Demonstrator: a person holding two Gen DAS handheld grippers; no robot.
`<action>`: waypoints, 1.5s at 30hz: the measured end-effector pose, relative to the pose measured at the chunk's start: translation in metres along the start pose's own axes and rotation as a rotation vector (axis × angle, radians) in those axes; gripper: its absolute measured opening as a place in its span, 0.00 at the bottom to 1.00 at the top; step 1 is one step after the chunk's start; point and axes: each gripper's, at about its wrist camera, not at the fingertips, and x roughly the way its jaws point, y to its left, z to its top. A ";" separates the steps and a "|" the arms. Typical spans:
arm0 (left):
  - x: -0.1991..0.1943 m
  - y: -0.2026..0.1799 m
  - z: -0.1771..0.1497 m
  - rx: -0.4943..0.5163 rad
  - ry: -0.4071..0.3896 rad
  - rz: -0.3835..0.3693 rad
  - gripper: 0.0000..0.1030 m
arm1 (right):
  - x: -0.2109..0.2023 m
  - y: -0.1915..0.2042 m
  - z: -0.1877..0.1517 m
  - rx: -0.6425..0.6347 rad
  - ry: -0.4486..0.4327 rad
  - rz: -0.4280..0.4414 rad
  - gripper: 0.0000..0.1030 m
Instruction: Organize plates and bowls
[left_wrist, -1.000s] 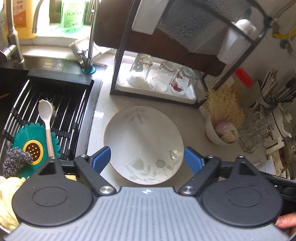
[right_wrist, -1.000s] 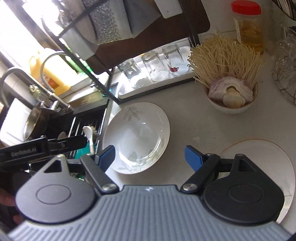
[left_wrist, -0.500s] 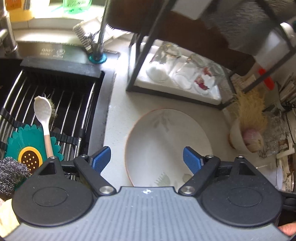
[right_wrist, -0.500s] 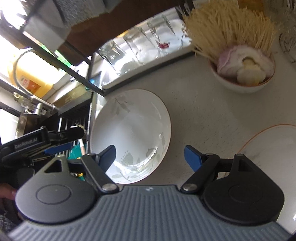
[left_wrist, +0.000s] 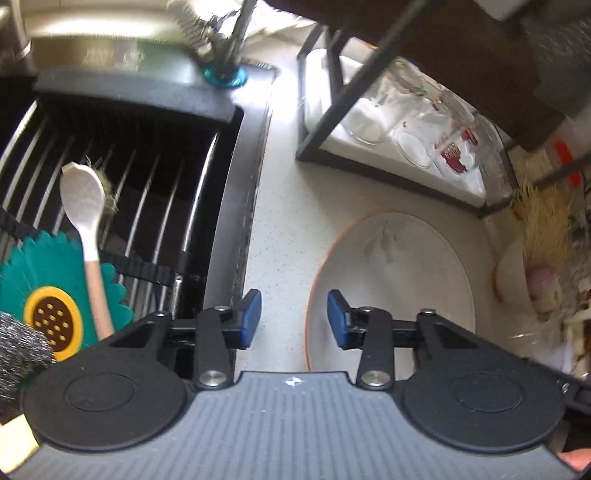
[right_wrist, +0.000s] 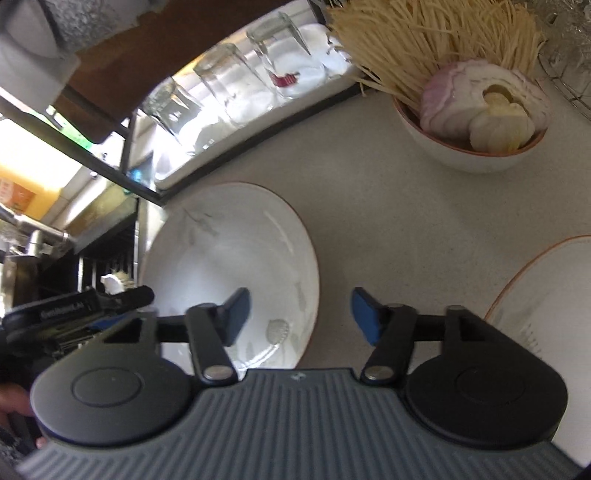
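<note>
since a second ago both grippers have dropped toward the counter and their jaws have just been closing; the floral plate (left_wrist: 399, 280) now fills more of each view and sits lower right in the left wrist view, where earlier it lay centred.

left gripper (left_wrist: 294, 318): jaws part-closed, straddling the plate's near left rim; the rim edge runs between the blue pads, but no pad visibly presses on it, so not yet a grip; right gripper (right_wrist: 300, 318): jaws half-open over the plate's lower right rim; the left pad is over the plate face, the right pad over bare counter (right_wrist: 388, 206); nothing pinched.

the plate lies flat on the counter between the sink grid (left_wrist: 140, 192) and the bowl of onion and noodles (right_wrist: 469, 147); a second plate (right_wrist: 546, 302) lies to the right, apart from it.

risks, as judgement:
- flat plate, shallow rim; pads closing from above may slide off the glaze and skid it toward the sink edge;
- two grippers closing on opposite rims out of step could tilt or spin it;
- the drying rack (left_wrist: 332, 122) with upturned glasses (right_wrist: 229, 85) stands close behind; a high lift or swing could knock it;
- motion blur in the left view, so rim alignment is uncertain.
</note>
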 end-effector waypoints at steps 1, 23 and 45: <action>0.002 0.003 0.001 -0.009 0.000 -0.008 0.38 | 0.001 0.001 0.000 -0.002 -0.001 -0.006 0.54; 0.015 -0.006 0.013 0.060 0.015 -0.080 0.11 | 0.025 0.001 0.008 -0.009 0.040 -0.008 0.19; -0.010 -0.021 -0.001 0.069 0.020 -0.105 0.09 | -0.011 -0.006 0.001 -0.074 0.074 0.042 0.20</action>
